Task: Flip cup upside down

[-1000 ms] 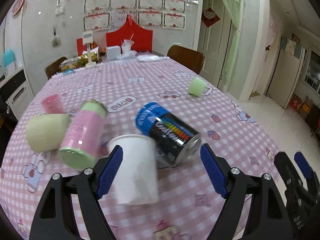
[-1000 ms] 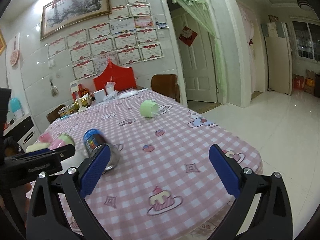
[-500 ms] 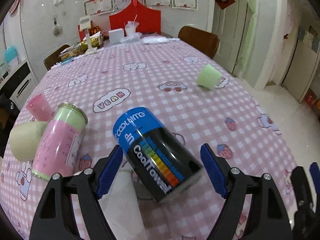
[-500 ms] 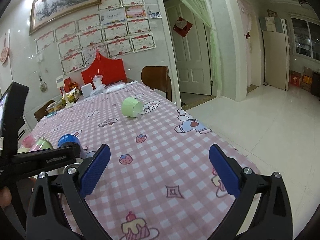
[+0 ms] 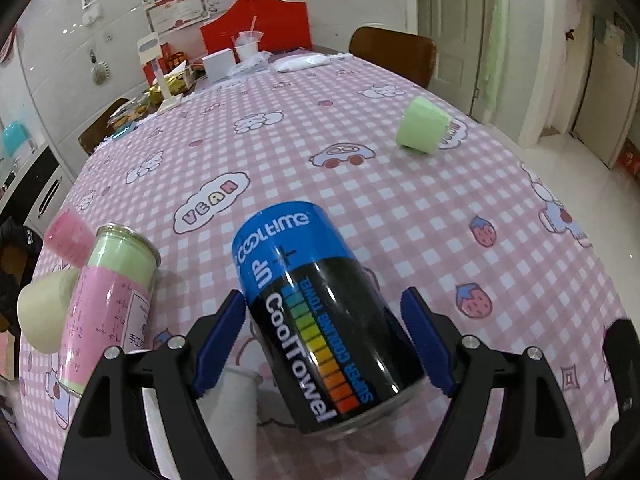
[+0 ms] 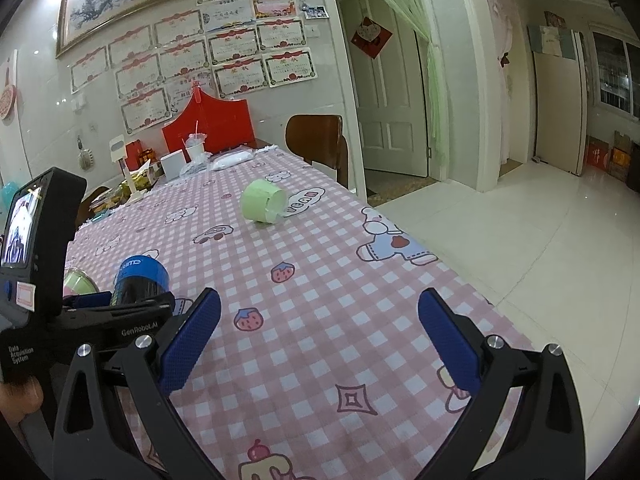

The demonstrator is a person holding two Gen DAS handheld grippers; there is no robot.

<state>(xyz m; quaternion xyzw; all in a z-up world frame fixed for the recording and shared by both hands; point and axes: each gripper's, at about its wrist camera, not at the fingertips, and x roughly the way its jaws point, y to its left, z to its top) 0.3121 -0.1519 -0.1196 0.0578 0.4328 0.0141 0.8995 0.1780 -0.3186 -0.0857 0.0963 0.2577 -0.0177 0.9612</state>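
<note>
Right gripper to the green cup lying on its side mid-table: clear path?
Probably yes. The right gripper is open and the checked cloth between it and the green cup is bare; the CoolTowel can sits off left.

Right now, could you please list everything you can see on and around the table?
CoolTowel can: 1, blue and black, between the left jaws.
White paper cup: 1, low, beside the left finger.
Pink-and-green can: 1, left.
Cream cup: 1, far left.
Pink cup: 1, behind it.
Green cup: 1, on its side, far right.
Table: 1, pink checked cloth.
Chair: 1, brown, far end.
Red box: 1, far end.
Left gripper: open.
Right gripper: open, empty.
</note>
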